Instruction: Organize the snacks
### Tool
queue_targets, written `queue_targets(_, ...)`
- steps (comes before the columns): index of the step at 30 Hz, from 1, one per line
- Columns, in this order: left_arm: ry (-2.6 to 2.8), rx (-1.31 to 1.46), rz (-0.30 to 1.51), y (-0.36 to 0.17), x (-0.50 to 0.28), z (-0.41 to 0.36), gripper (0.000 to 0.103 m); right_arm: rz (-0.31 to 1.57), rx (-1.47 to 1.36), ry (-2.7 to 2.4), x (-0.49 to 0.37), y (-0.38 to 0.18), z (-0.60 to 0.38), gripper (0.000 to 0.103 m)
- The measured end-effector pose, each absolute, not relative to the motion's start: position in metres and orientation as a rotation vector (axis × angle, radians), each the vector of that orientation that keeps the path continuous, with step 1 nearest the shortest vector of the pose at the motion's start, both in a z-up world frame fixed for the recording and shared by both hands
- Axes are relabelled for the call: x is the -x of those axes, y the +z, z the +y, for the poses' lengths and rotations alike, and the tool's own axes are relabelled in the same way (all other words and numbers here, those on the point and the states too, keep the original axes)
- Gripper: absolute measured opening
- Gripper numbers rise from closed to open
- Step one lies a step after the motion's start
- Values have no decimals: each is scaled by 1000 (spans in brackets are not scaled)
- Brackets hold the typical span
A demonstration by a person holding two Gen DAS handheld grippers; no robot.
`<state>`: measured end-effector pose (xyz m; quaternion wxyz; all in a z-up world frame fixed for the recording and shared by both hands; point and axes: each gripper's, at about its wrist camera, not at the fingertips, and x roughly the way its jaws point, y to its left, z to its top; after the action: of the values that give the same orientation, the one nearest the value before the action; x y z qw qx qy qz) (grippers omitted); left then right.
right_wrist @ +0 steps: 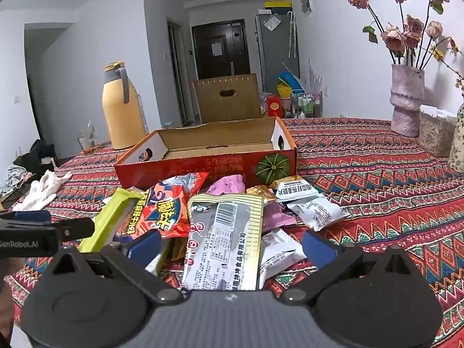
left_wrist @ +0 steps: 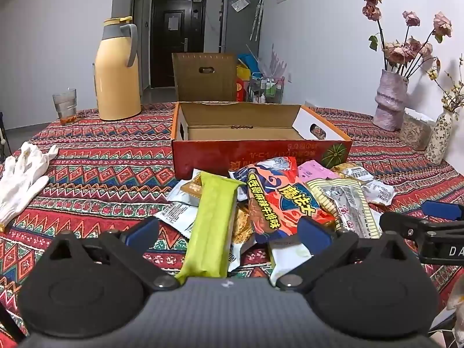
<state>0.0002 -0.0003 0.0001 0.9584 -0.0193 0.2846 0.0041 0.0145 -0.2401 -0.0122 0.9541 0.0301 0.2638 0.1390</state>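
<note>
A heap of snack packets lies on the patterned tablecloth in front of an open red cardboard box (left_wrist: pixel 261 156) (right_wrist: pixel 203 165), which holds nothing I can see. In the heap are a long green packet (left_wrist: pixel 211 226) (right_wrist: pixel 104 223), a red-orange packet (left_wrist: pixel 278 200) (right_wrist: pixel 165 211), a striped grey-and-cream packet (left_wrist: pixel 348 206) (right_wrist: pixel 223 243), pink packets (right_wrist: pixel 229 187) and small white ones (right_wrist: pixel 316 208). My left gripper (left_wrist: pixel 227 229) stands open above the green packet, holding nothing. My right gripper (right_wrist: pixel 232 245) is open over the striped packet, pads apart from it.
A yellow thermos jug (left_wrist: pixel 117 69) and a glass (left_wrist: pixel 65 105) stand at the back left. White gloves (left_wrist: pixel 21 174) lie at the left edge. Vases with dried flowers (left_wrist: pixel 390 101) and a clear container (right_wrist: pixel 435 133) line the right wall side.
</note>
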Motion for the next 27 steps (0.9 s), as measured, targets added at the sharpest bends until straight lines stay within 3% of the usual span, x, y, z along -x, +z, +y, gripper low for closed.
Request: queue_targets(27,14,75,571,-3,8,6,103,559,-53,263,-10,-16,-238,103)
